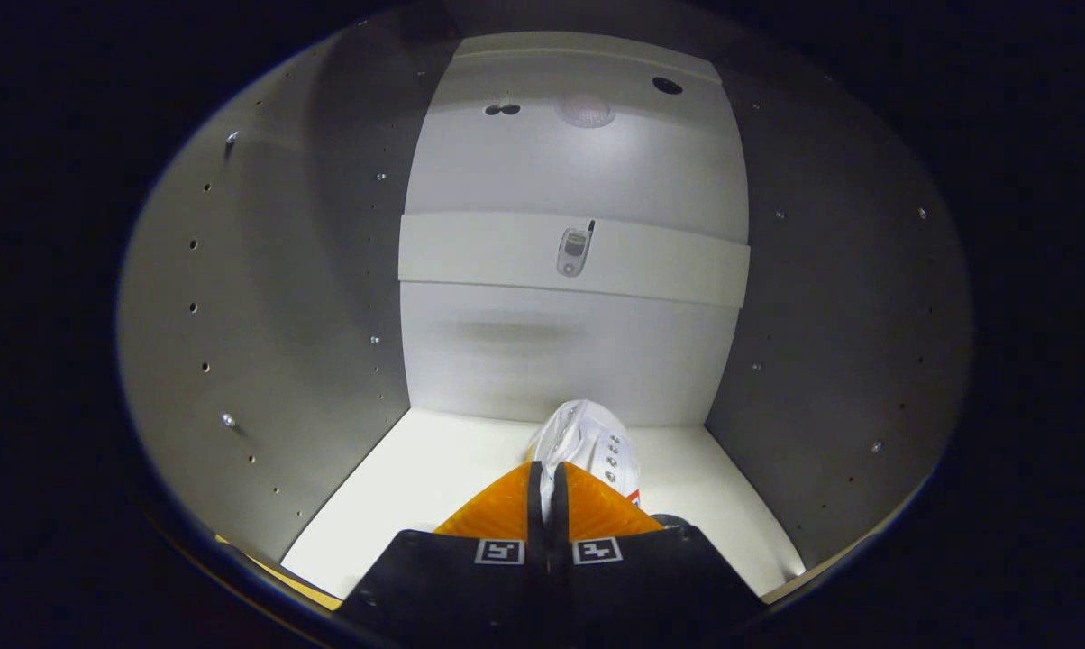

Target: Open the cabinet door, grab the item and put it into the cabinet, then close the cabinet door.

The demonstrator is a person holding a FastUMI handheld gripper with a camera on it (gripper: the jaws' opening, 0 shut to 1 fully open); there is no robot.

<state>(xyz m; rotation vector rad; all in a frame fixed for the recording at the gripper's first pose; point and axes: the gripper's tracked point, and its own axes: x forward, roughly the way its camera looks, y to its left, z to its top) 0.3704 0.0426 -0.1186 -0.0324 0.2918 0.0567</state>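
I am looking into the open cabinet, with its white floor [434, 487] under me and its back wall [551, 351] straight ahead. A white lace-up shoe [588, 442] with metal eyelets sits on the floor just ahead of my fingers, pointing toward the back wall. My gripper [547, 469] is shut on the shoe's near end. A thin strip of white material shows between the two fingers. The door is out of sight.
Grey side walls [272, 342] [831, 342] with rows of peg holes close in on both sides. A white band [470, 248] crosses the back wall at mid height, with a small silver phone-like thing [575, 251] on it. A round light [585, 110] sits in the top panel.
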